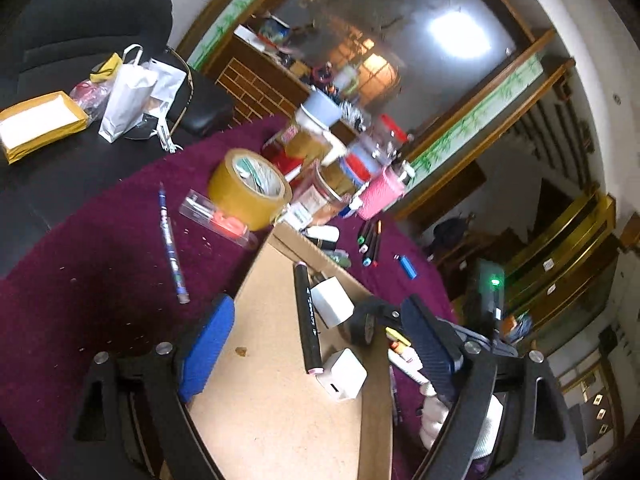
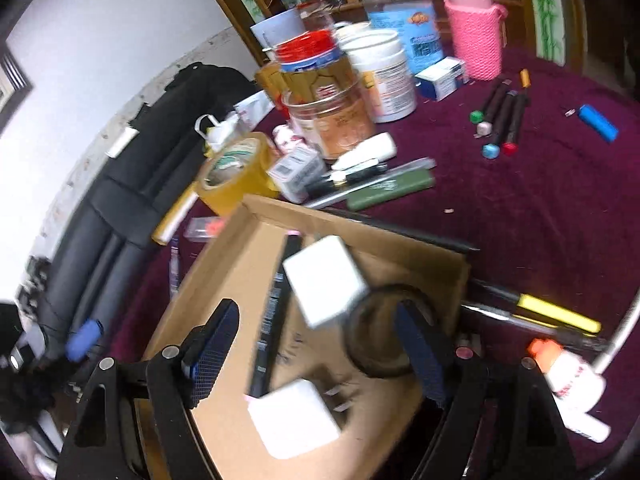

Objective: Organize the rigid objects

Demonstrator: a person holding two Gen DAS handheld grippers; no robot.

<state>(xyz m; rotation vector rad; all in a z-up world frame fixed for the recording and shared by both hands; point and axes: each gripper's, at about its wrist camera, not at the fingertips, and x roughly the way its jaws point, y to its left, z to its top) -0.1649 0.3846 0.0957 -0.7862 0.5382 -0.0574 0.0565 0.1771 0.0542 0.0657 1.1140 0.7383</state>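
Item one, our landmark: a shallow cardboard box (image 1: 264, 392) on the maroon cloth (image 1: 80, 280), its near end cut off by both frames. Inside it we list a black marker (image 1: 307, 320), long axis running from the box's far wall back toward us, pink-capped end nearest; two white charger cubes (image 1: 342, 374), one on each side of the marker's line; and a black tape ring (image 1: 362, 322) against the box's right wall. Beyond the far wall stands a tan tape roll (image 1: 250, 188), then blurred jars. Left of the box lies a blue-patterned pen (image 1: 172, 244), seen whole only by the left wrist. Right of the box, a yellow-capped pen (image 2: 556, 314) shows clearly only from the right wrist. The left gripper (image 1: 320, 348) and right gripper (image 2: 320, 354) hang over the box, tongs apart, clamping nothing; the right view is blurred.
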